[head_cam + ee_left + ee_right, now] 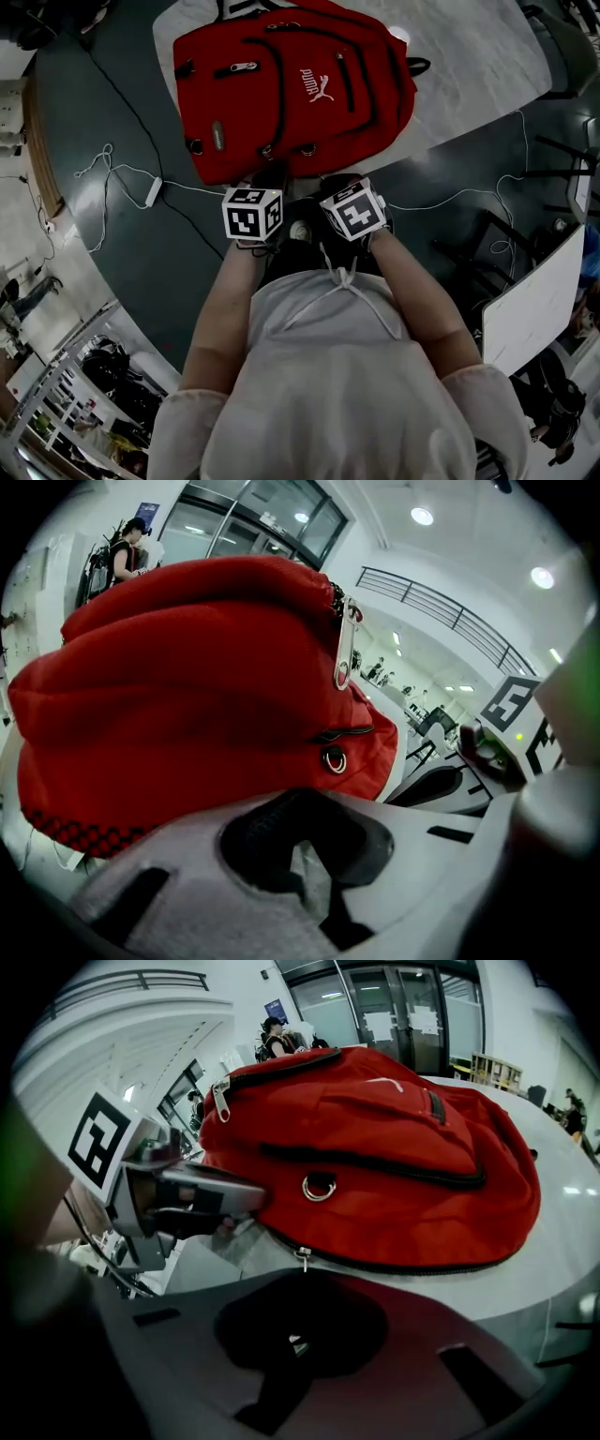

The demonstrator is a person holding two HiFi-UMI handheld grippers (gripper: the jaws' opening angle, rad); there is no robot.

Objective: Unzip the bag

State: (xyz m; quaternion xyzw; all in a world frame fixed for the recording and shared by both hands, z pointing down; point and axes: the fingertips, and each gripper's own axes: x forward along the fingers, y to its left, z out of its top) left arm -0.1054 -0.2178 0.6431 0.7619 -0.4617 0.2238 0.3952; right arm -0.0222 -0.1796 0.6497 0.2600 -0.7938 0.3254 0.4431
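A red backpack lies flat on the pale table, its bottom end toward me. My left gripper and right gripper hover side by side at the table's near edge, just short of the bag and not touching it. In the left gripper view the bag fills the frame, with a silver zipper pull hanging at its top; the left gripper is shut and holds nothing. In the right gripper view the bag shows a small zipper pull on its lower seam; the right gripper is shut and holds nothing.
A white cable with a power strip runs over the dark floor left of me. A white board and dark chairs stand to the right. A person stands far behind the bag.
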